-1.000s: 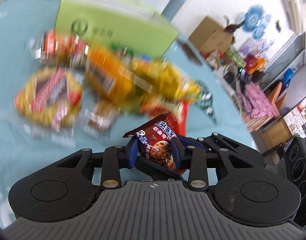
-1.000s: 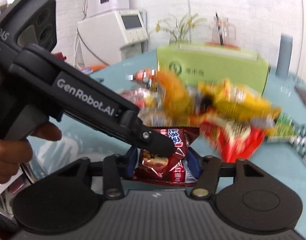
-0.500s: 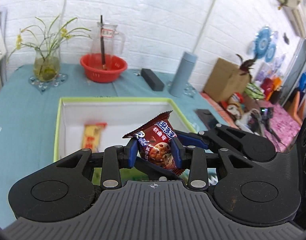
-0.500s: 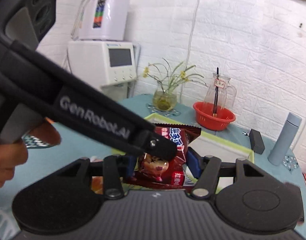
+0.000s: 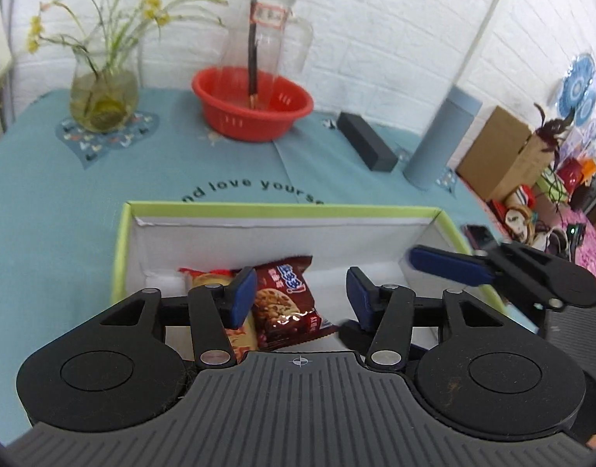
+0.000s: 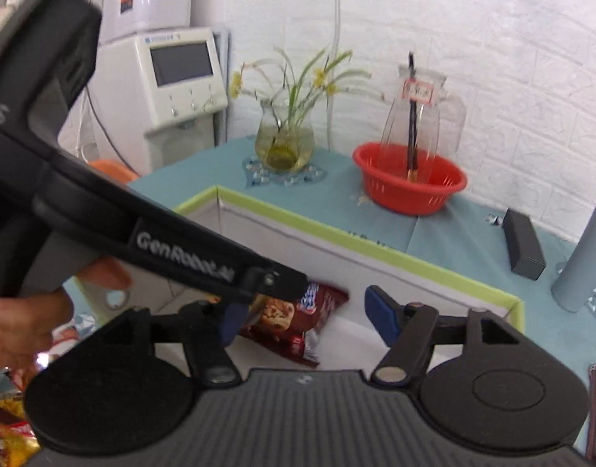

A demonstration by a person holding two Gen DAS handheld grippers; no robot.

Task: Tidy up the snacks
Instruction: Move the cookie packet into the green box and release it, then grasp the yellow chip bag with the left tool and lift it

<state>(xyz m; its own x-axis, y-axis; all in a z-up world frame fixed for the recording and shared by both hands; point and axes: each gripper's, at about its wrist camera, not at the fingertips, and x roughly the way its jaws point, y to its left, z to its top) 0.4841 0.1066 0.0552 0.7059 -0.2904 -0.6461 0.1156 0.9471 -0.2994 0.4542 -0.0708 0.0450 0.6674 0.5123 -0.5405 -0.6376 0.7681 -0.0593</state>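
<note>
Both grippers hang open over the green-rimmed white box (image 5: 282,210). A dark red cookie packet (image 5: 286,303) lies on the box floor between the blue pads of my left gripper (image 5: 300,297), beside a yellow snack packet (image 5: 212,280). In the right wrist view the red packet (image 6: 298,319) lies below my right gripper (image 6: 309,319), with the left gripper's arm (image 6: 173,249) crossing in front. The box rim (image 6: 376,245) runs behind. The right gripper's open fingers (image 5: 446,264) show at the left view's right.
A red basket (image 5: 255,107) with a glass jug, a flower vase (image 5: 103,97), a black case (image 5: 366,140) and a grey bottle (image 5: 440,144) stand on the teal tablecloth behind the box. More snack packets (image 6: 6,436) lie at the lower left in the right wrist view.
Both grippers carried red cookie packets from the snack pile to over the box, then opened. A red packet now lies inside the box next to the yellow one.
</note>
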